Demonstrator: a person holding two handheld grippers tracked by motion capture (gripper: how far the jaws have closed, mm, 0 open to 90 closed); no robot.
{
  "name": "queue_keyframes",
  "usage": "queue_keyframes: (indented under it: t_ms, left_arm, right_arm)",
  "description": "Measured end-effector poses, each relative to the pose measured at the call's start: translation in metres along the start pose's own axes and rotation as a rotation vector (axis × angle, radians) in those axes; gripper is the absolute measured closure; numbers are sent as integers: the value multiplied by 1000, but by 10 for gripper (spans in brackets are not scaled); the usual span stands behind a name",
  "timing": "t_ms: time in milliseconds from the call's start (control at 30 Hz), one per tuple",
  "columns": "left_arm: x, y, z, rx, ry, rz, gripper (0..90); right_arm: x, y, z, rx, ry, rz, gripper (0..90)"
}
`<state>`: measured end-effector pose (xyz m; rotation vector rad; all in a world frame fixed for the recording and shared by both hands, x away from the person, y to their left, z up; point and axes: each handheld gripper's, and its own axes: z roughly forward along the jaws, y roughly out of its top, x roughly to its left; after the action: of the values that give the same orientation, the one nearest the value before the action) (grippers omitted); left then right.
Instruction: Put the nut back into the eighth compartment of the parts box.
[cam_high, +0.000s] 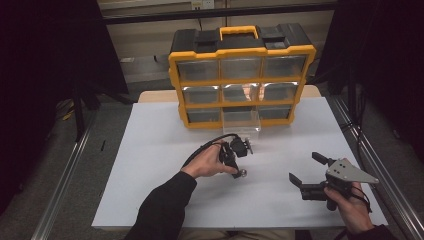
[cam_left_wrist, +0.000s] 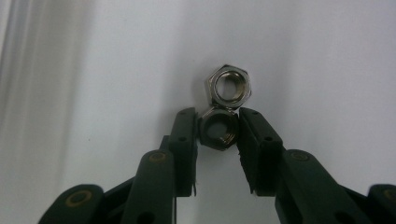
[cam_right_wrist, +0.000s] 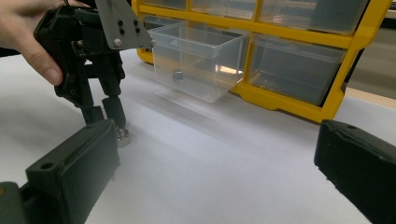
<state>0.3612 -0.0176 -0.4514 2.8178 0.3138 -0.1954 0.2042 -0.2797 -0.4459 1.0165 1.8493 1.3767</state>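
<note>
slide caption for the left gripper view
Left tool grips a shiny steel hex nut beside a second hex nut on the white table.

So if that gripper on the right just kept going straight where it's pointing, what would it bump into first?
Probably the left gripper and the nut it holds, judging by the high view; depth is hard to judge. The right gripper points left across the bare white table.

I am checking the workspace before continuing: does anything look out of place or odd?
One clear drawer in the bottom row of the yellow organizer is pulled out, a nut inside. Two hex nuts lie on the table; the left gripper clamps one.
</note>
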Motion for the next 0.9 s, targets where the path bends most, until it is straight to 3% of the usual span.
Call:
queue_keyframes:
  t_ms: [100, 133, 167, 200, 233, 267, 400, 500, 533, 567, 633, 667, 767, 800, 833, 900]
  left_arm:
    - [4, 1, -2, 29, -2, 35, 686]
    - [3, 1, -2, 17, -2, 19, 688]
    - [5, 1, -3, 28, -20, 26, 690]
    - [5, 1, -3, 34, -8, 39, 693]
    - [3, 0, -2, 13, -24, 4, 695]
    - [5, 0, -3, 24, -14, 23, 697]
    - [4, -2, -4, 15, -28, 12, 700]
    - [3, -2, -3, 1, -28, -6, 701]
    - [2, -3, -1, -16, -20, -30, 701]
    - [4, -2, -4, 11, -26, 2, 701]
    - [6, -2, -6, 24, -46, 8, 702]
    - [4, -2, -4, -1, -45, -33, 702]
    - [8, -2, -8, 25, -53, 0, 702]
    - [7, -3, -7, 7, -56, -28, 702]
    - [7, -4, -8, 3, -51, -33, 702]
    - [9, -4, -12, -4, -46, -6, 701]
  right_arm:
    - [0, 0, 0, 1, -2, 4, 0]
    - [0, 0, 0, 0, -2, 1, 0]
    - [0, 0, 0, -1, -1, 2, 0]
    - [0, 0, 0, 0, 0, 0, 0]
    - [0, 0, 0, 0, 0, 0, 0]
    - [0, 0, 0, 0, 1, 0, 0]
    - [0, 0, 0, 0, -2, 4, 0]
    - [0, 0, 0, 1, -1, 3, 0]
    - [0, 0, 0, 0, 0, 2, 0]
    - [0, 0, 0, -2, 1, 2, 0]
    - [0, 0, 0, -1, 1, 2, 0]
    - [0, 0, 0, -1, 1, 1, 0]
    - [0, 0, 0, -2, 2, 0, 0]
    - [0, 0, 0, -4, 3, 2, 0]
    - [0, 0, 0, -4, 3, 3, 0]
    - [0, 0, 0, -6, 1, 2, 0]
